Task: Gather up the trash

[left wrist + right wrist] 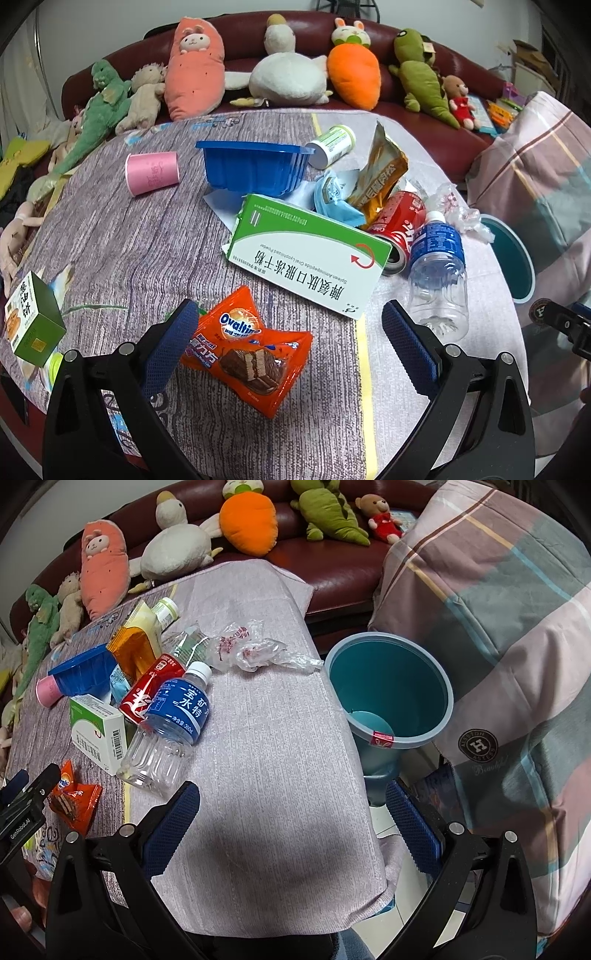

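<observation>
Trash lies on a cloth-covered table (129, 240). An orange Ovaltine wrapper (247, 350) lies between the fingers of my open left gripper (291, 332), nearer the left pad. Beyond it lie a green-white medicine box (306, 254), a red cola can (399, 229), a clear water bottle (437, 269), a blue tray (255, 166), a pink cup (151, 172), a gold snack bag (380, 173) and a white pill bottle (332, 146). My right gripper (291, 808) is open and empty over bare cloth, next to the teal bin (391, 690). The water bottle (166, 731) lies to its left.
A green carton (33, 325) stands at the table's left edge. Crumpled clear plastic (251, 646) lies near the bin. Plush toys (288, 70) line a red sofa behind the table. A plaid-covered bulk (498, 627) stands right of the bin.
</observation>
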The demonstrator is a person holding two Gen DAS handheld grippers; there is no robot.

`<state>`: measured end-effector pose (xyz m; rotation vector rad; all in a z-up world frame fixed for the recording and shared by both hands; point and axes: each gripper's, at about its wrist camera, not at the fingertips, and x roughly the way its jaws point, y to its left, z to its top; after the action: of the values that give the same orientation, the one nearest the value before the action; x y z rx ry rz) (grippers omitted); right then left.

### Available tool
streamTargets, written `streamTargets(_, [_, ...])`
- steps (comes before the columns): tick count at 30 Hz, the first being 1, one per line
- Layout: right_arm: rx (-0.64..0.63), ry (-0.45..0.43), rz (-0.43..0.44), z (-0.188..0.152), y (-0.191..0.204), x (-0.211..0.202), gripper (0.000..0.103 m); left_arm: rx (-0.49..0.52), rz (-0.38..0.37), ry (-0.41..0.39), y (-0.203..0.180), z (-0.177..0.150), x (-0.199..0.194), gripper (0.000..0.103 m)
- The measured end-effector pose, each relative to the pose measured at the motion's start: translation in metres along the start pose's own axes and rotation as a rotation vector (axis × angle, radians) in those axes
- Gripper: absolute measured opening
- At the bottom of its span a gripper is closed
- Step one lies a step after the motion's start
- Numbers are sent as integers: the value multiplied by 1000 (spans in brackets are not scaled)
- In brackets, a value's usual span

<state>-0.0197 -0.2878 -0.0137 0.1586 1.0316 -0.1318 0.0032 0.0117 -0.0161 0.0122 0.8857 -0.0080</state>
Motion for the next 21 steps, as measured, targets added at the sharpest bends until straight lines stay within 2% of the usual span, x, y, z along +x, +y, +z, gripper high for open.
streamTargets(21, [-28,42,22,13,17,13,97,-48,-21,45,21,7,21,99])
